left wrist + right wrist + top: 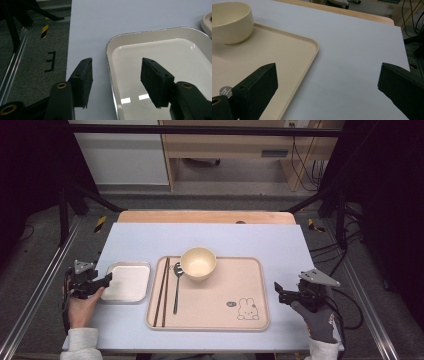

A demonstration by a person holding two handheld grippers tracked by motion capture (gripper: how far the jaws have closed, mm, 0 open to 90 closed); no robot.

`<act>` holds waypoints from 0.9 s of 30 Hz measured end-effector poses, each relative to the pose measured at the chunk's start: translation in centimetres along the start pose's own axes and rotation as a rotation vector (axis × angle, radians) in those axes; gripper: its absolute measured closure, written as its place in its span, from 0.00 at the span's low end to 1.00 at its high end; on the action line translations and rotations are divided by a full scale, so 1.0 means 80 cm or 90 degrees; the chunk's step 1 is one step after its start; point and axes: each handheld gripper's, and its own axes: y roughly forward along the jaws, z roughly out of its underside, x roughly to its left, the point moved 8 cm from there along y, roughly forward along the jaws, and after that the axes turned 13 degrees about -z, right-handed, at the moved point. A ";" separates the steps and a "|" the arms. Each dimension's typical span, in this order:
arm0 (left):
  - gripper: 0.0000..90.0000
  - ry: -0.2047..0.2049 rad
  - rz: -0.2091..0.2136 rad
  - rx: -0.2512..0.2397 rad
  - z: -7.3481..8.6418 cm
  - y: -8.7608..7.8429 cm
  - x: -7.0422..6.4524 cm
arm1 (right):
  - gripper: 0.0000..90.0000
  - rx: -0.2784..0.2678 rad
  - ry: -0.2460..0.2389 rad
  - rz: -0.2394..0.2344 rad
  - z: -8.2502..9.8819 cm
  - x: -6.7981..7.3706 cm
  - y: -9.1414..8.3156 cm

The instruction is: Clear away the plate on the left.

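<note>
We see the left gripper [105,281] at the left rim of the white dish [127,281], its jaws partly apart and straddling that rim; in the left gripper view one jaw stands outside over the pale blue table cover [85,30] and the other over the dish's glossy inside [160,55]; neither pad presses on the rim, so we take it as holding nothing. The dish lies flat on the cover, just left of the beige tray [215,312] and apart from it. On the tray we find a pair of dark chopsticks [162,292] along its left side; a metal spoon [177,287] lies beside them; a cream bowl [198,263] stands upright at the tray's far edge, touching the spoon's head as far as we can tell; a small rabbit drawing [246,309] marks the near right corner. The right gripper [278,290] hovers right of the tray over bare cover, jaws wide apart and holding nothing; the right gripper view shows the tray's corner [313,47] between them and the bowl [230,22] farther off.
</note>
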 end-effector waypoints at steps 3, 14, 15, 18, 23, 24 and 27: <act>0.55 0.000 -0.002 0.010 0.004 0.003 0.002 | 0.03 0.001 -0.001 0.001 0.000 0.000 0.000; 0.73 0.007 0.009 0.054 0.020 0.016 0.001 | 0.03 0.000 -0.001 0.002 -0.001 0.001 -0.002; 0.74 0.007 0.011 0.055 0.021 0.017 0.001 | 0.03 0.000 -0.002 0.003 -0.001 0.000 -0.002; 0.77 0.003 0.015 0.058 0.021 0.017 0.001 | 0.03 -0.001 -0.001 0.002 -0.001 0.001 -0.002; 0.83 -0.010 0.025 0.061 0.022 0.018 0.002 | 0.03 0.000 0.000 0.002 -0.001 0.002 -0.002; 0.84 -0.011 0.026 0.062 0.022 0.019 0.002 | 0.03 0.000 0.002 0.001 -0.001 0.002 -0.002; 0.86 -0.013 0.030 0.064 0.022 0.019 0.001 | 0.03 0.000 0.000 0.002 -0.001 0.001 -0.001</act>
